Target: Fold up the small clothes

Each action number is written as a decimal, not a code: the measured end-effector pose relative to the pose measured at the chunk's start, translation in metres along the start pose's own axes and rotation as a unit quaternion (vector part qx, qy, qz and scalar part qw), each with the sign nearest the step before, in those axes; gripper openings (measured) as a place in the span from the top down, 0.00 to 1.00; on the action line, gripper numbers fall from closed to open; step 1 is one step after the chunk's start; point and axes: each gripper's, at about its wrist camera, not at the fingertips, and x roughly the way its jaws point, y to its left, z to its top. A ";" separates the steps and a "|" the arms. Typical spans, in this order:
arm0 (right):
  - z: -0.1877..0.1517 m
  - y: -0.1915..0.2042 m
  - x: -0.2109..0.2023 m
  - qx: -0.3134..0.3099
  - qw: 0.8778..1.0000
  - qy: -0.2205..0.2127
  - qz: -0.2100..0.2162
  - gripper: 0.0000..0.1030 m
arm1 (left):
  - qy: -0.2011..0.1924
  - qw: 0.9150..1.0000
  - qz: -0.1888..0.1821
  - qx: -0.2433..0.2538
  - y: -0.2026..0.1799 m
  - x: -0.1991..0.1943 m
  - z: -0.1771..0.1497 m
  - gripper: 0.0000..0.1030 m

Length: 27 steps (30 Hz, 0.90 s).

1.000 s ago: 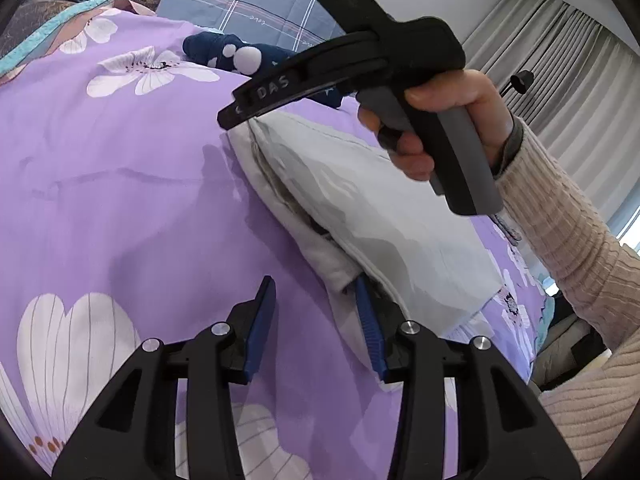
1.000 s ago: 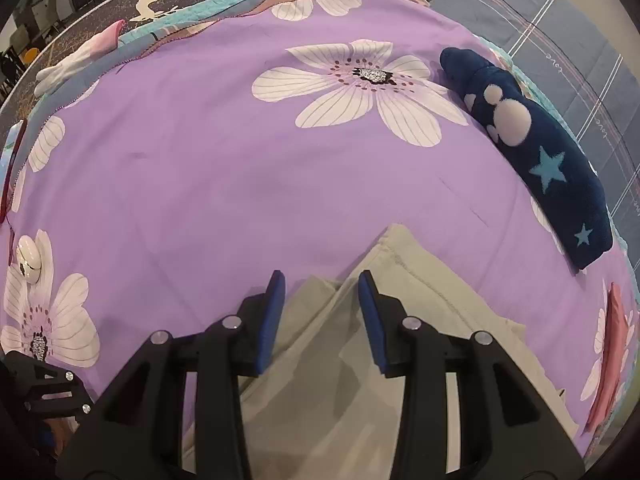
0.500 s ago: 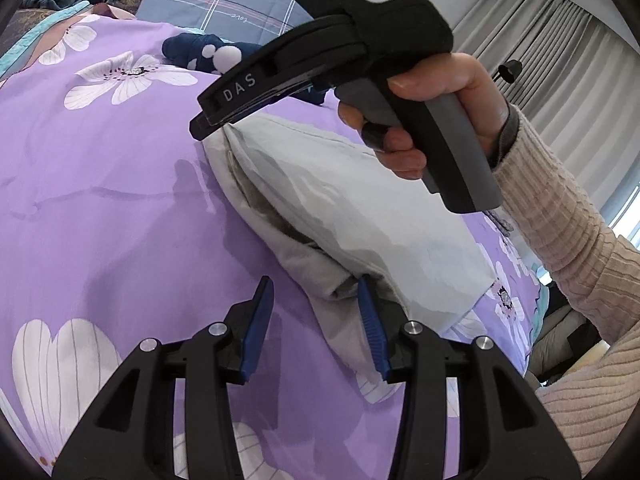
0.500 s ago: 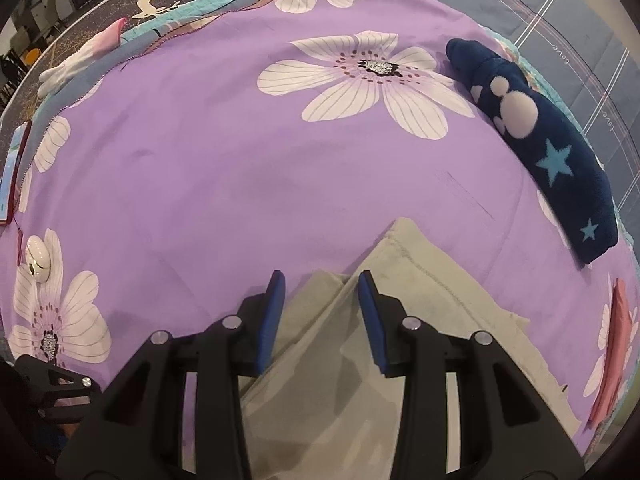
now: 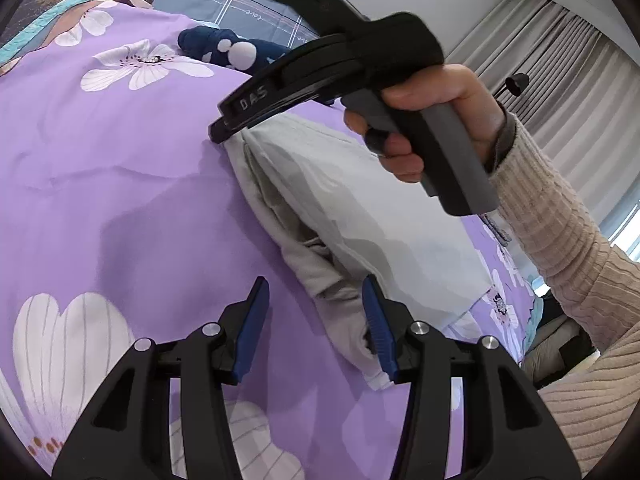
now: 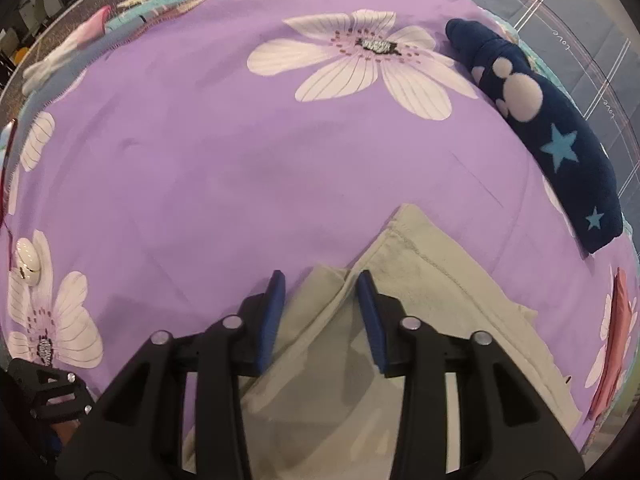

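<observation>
A pale grey garment point(image 5: 360, 208) lies partly folded on the purple flowered bedspread point(image 5: 120, 184). My left gripper point(image 5: 316, 312) sits low at its near end. Its jaws are opening, and the bunched lower edge rests against the right pad only. A hand point(image 5: 432, 120) in a cream ribbed sleeve holds my right gripper point(image 5: 222, 132), which points steeply down at the garment's far corner. In the right wrist view that gripper point(image 6: 320, 304) straddles a folded corner of the garment point(image 6: 420, 300). Its jaws are closing, with the pads still apart around the cloth.
A navy fleece piece with stars point(image 6: 552, 152) lies along the bed's far right, beside a grey plaid pillow point(image 5: 240, 4). A small white object point(image 6: 27, 262) sits at the left. Curtains point(image 5: 560, 80) hang beyond the bed. Bare purple bedspread point(image 6: 240, 168) stretches ahead.
The garment's near end has bunched up closer to my left gripper's right pad. The right gripper has shifted slightly over the far corner. Its jaw gap looks the same as before.
</observation>
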 end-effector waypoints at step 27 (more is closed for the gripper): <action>-0.053 -0.031 -0.034 0.031 0.992 -0.100 0.065 0.81 | -0.033 0.999 0.002 0.032 -0.030 -0.022 -0.023 0.89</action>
